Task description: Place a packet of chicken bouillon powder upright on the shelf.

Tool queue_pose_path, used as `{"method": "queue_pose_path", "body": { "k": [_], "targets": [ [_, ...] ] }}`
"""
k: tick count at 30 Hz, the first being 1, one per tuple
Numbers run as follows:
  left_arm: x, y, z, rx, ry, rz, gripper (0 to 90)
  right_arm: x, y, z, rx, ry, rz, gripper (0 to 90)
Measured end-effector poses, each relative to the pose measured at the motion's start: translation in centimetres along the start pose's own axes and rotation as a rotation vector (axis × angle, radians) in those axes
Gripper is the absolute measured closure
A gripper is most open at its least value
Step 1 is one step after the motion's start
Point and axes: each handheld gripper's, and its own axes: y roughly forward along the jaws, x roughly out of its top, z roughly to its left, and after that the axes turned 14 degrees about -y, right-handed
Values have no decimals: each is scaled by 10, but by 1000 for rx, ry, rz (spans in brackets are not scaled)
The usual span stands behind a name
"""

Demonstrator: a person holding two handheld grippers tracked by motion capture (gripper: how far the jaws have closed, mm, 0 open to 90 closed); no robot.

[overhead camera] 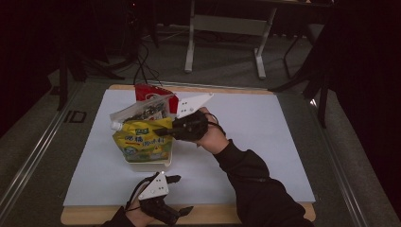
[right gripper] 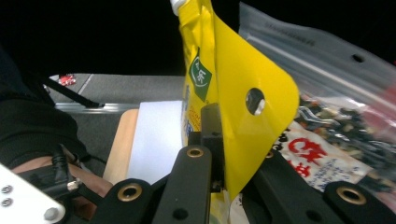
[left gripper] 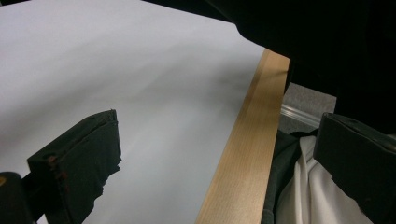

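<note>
In the high view, a white sheet [overhead camera: 265, 142] was seen covering a wooden table [overhead camera: 213, 213], and a white tub [overhead camera: 150, 163] stood left of its centre with three packets standing upright in it: a yellow spouted pouch [overhead camera: 142, 139] at the front, a clear bag of dark contents [overhead camera: 139, 109] behind it, and a red packet [overhead camera: 152, 90] at the back. The pouch was set broadside to the camera, its long axis lying left to right and its white spout [overhead camera: 116, 126] pointing to the upper left. The right gripper [overhead camera: 176, 129] was seen clamped on the pouch's right edge, while the left gripper [overhead camera: 182, 195] was held at the near table edge, well apart from the tub, its jaws spread with nothing between them. In the left gripper view, the two black jaws were shown wide apart over the bare sheet [left gripper: 140, 84] and the table's light wooden edge [left gripper: 247, 154], a dark sleeve [left gripper: 327, 42] lying beyond. In the right gripper view, the pouch [right gripper: 243, 88] was shown edge-on, rising between the closed jaws with its spout [right gripper: 176, 5] at the top, a punched hole [right gripper: 255, 101] near its gripped margin, and the clear bag [right gripper: 327, 60] just beside it at the right.
</note>
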Motion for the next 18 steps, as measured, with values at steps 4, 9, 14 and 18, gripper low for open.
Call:
{"method": "queue_pose_path", "body": {
  "k": [4, 9, 14, 18],
  "targets": [
    [0, -1, 1, -2, -7, -4, 20, -5, 6, 0, 2, 7, 7, 900],
    [0, -1, 2, 3, -9, -5, 19, -9, 10, 0, 3, 14, -4, 900],
    [0, -1, 2, 5, -11, -4, 20, -16, 14, 1, 18, 38, 1, 900],
    [0, -1, 3, 8, -13, -8, 19, -28, 21, 4, 26, 59, 9, 900]
  ]
}}
